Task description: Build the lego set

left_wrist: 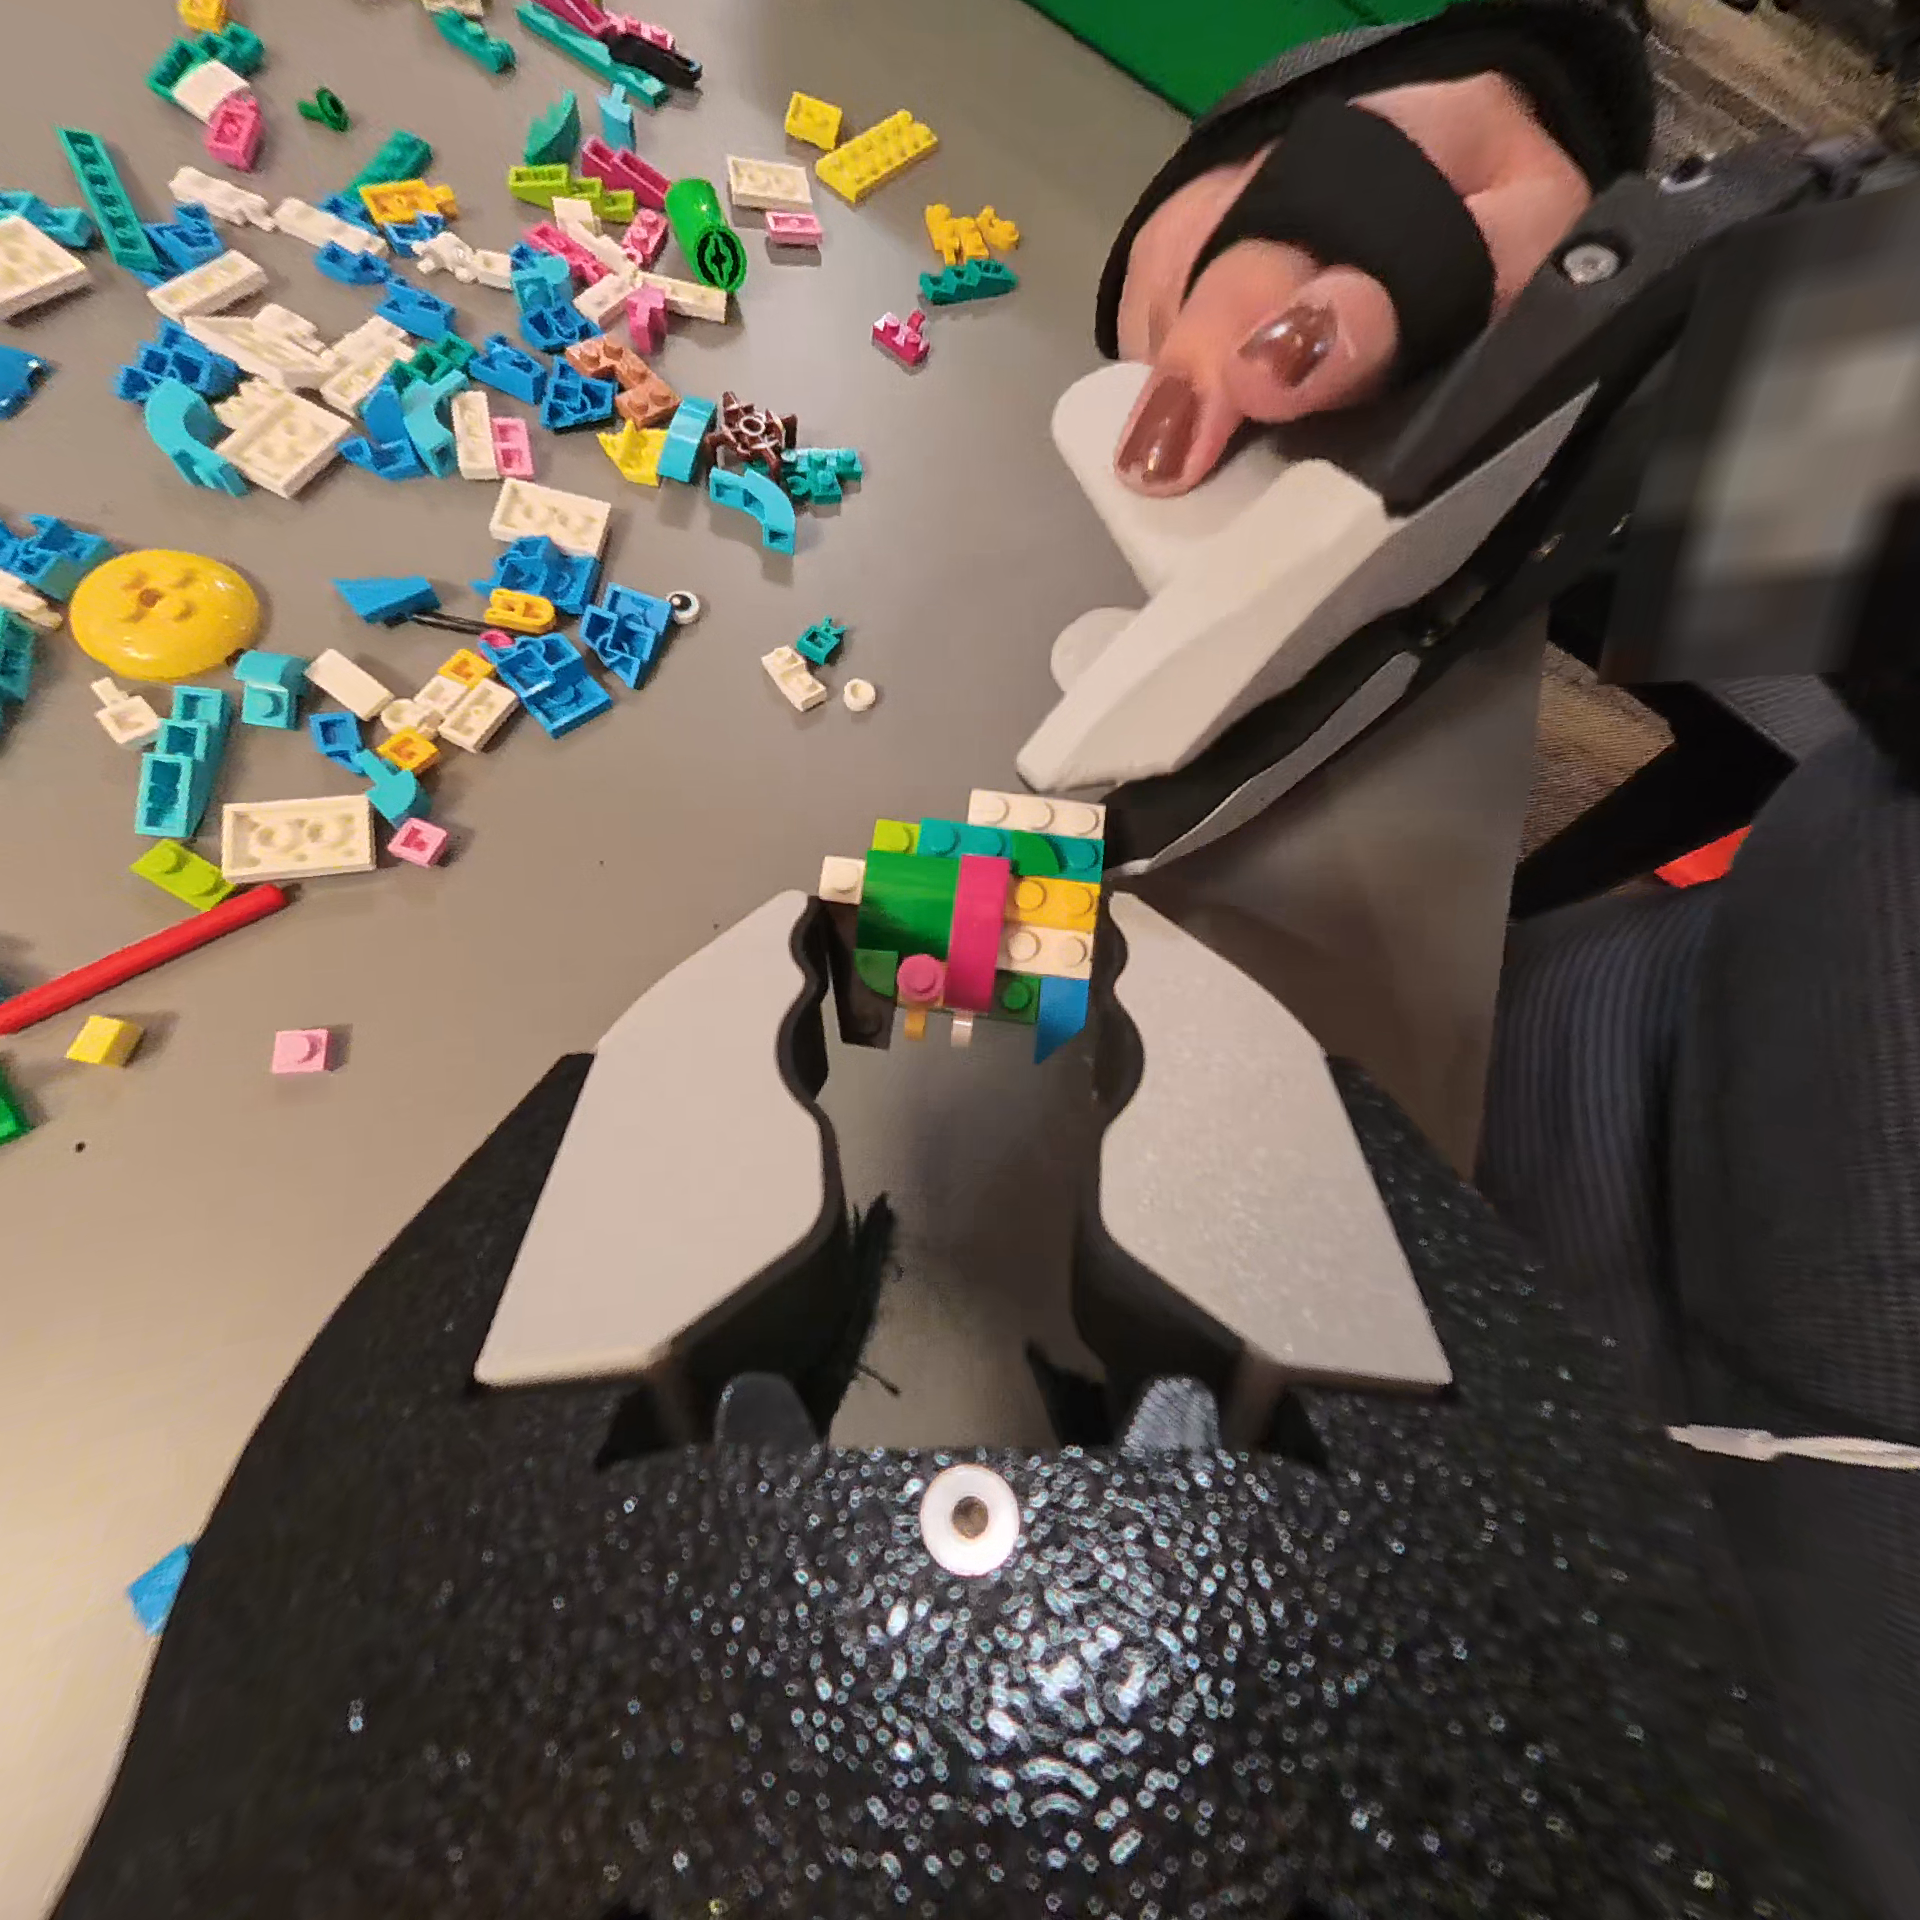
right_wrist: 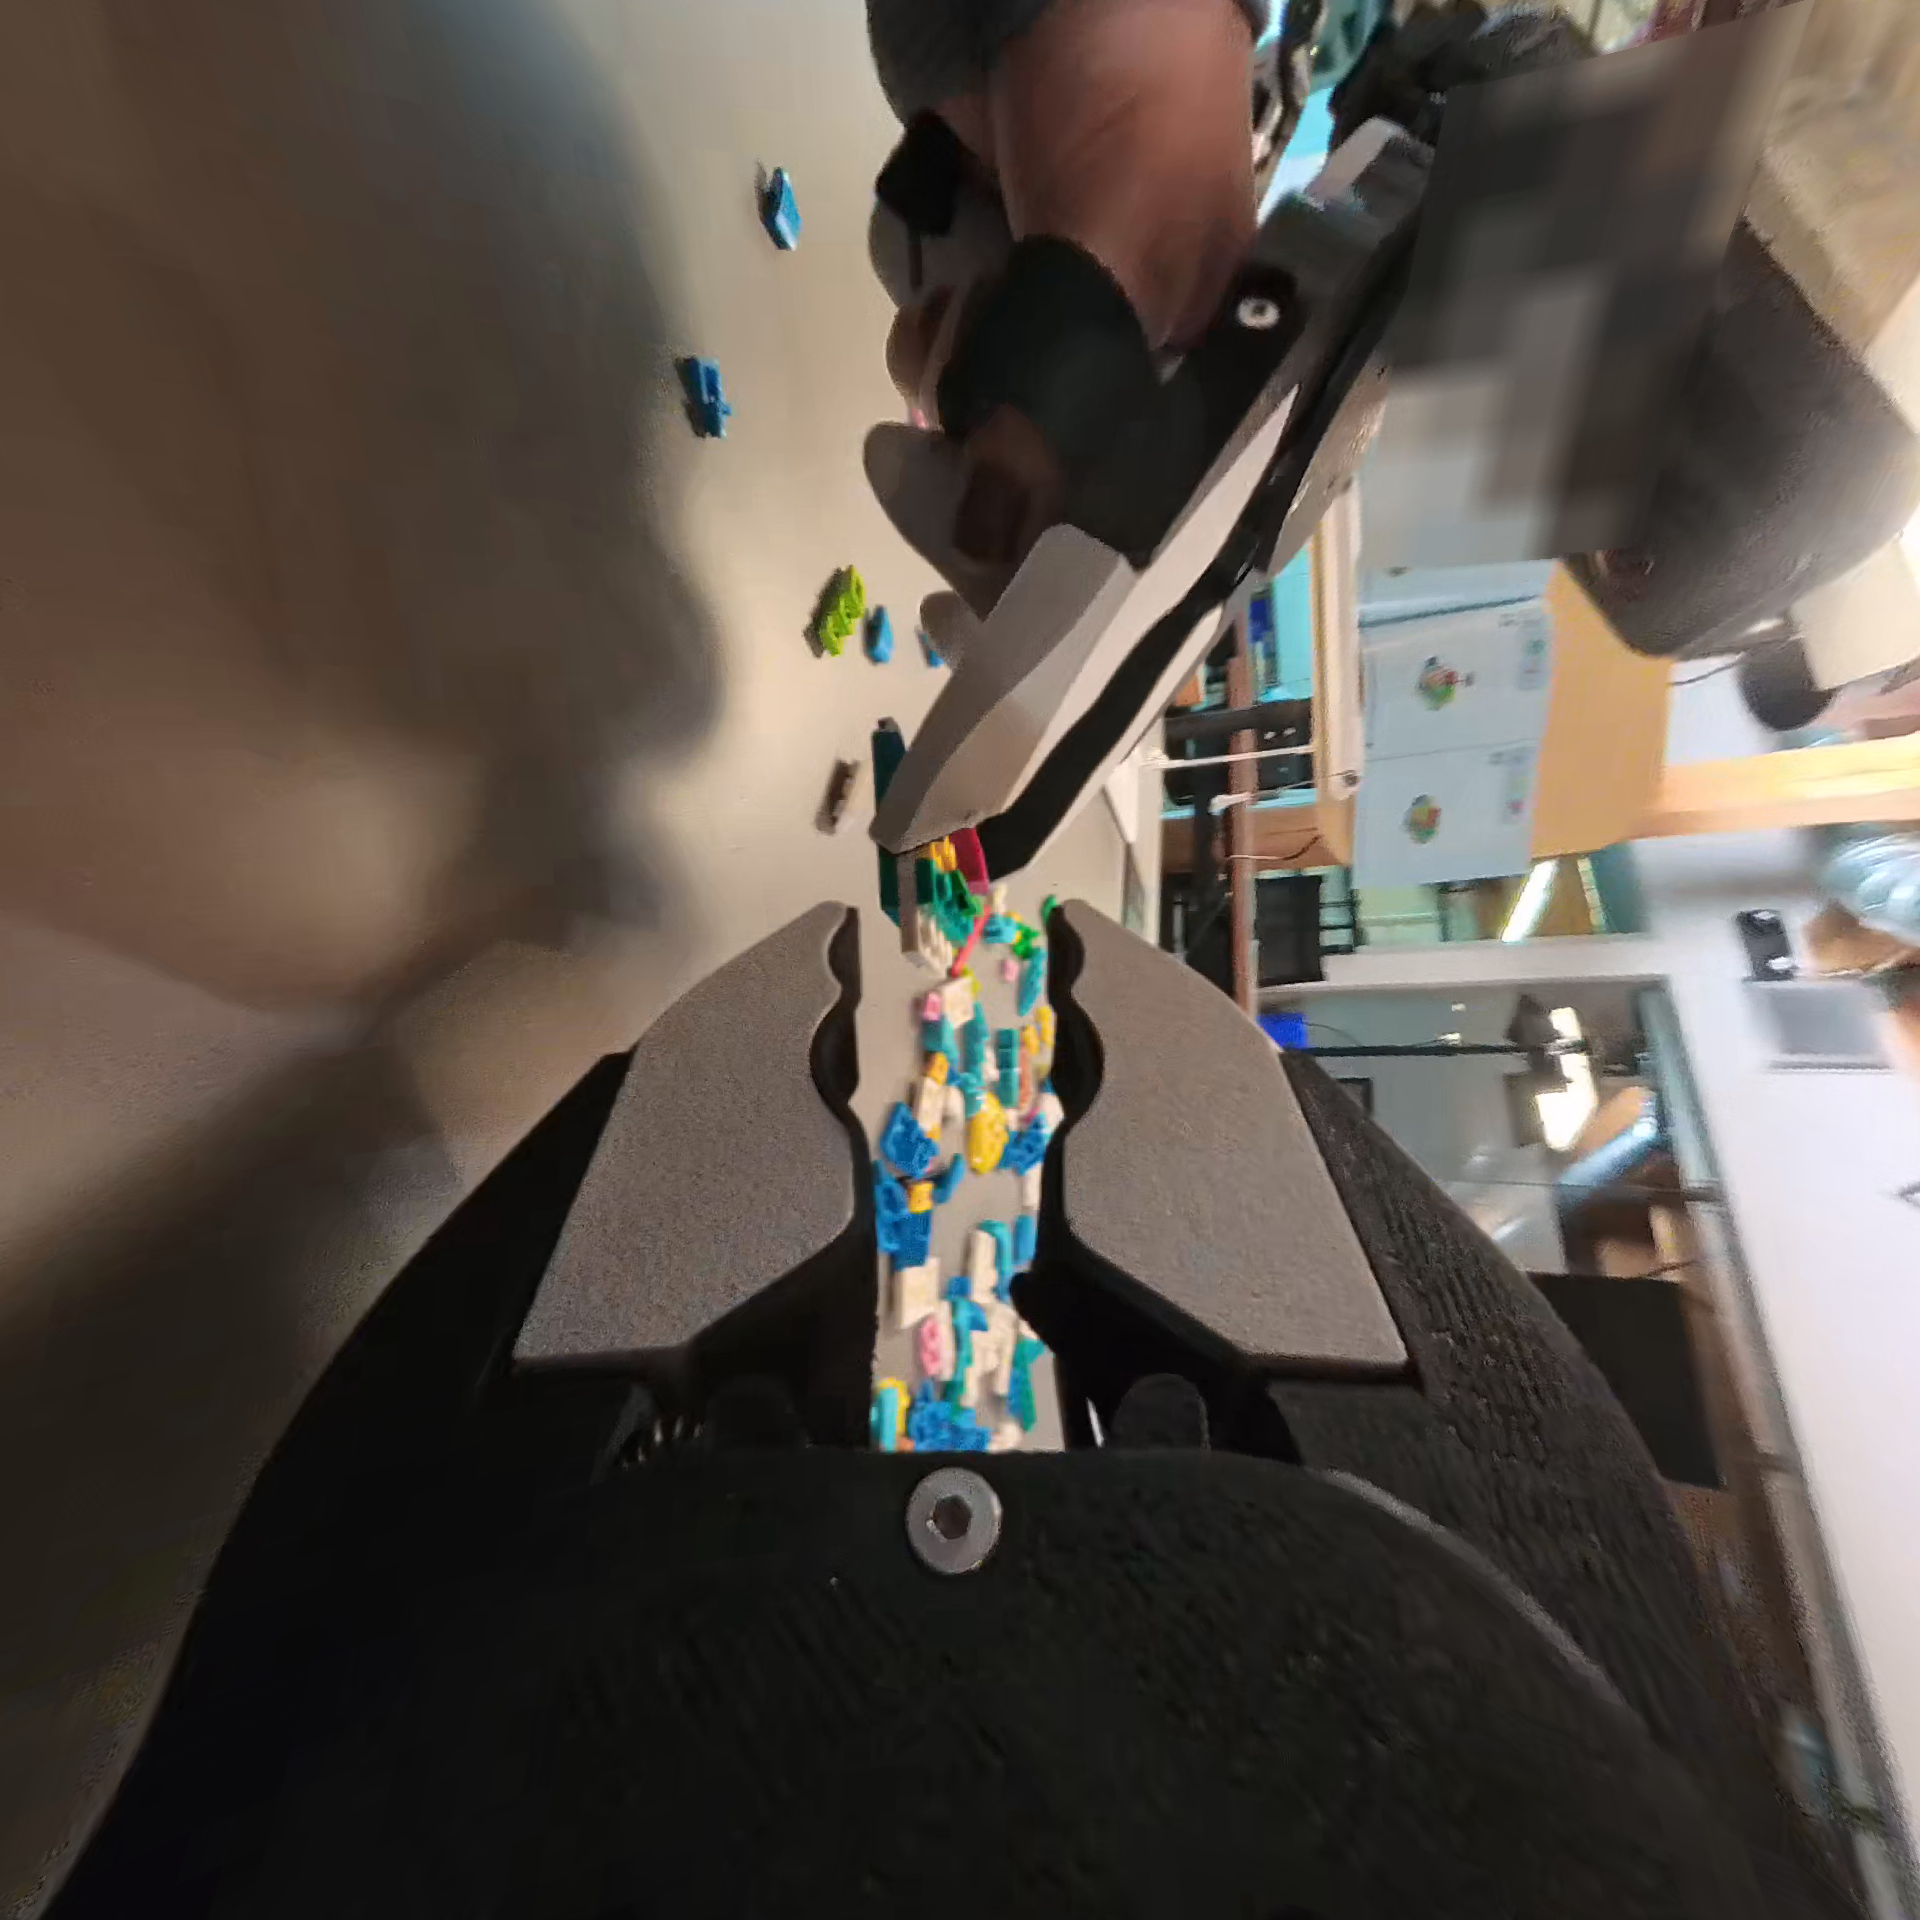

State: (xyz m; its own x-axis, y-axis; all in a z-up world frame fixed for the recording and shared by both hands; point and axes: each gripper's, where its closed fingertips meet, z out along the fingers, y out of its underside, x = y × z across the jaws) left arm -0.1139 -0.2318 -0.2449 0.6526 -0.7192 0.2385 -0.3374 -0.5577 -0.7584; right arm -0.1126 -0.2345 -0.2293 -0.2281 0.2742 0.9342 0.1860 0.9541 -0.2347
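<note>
Left gripper (left_wrist: 961, 971) jaws clamping lego build (left_wrist: 977, 925) – right gripper (right_wrist: 951, 920) angled alongside, jaws narrowly parted, empty

We look from the left wrist down and forward along the left gripper (left_wrist: 961, 971), close above the grey table (left_wrist: 644, 1039), its loose bricks (left_wrist: 416, 436) spreading toward the far left corner. From the right wrist we look along the right gripper (right_wrist: 954, 966), rolled sideways, low over the tabletop toward a room. Both views share the small brick build (left_wrist: 977, 925) and those scattered bricks.
</note>
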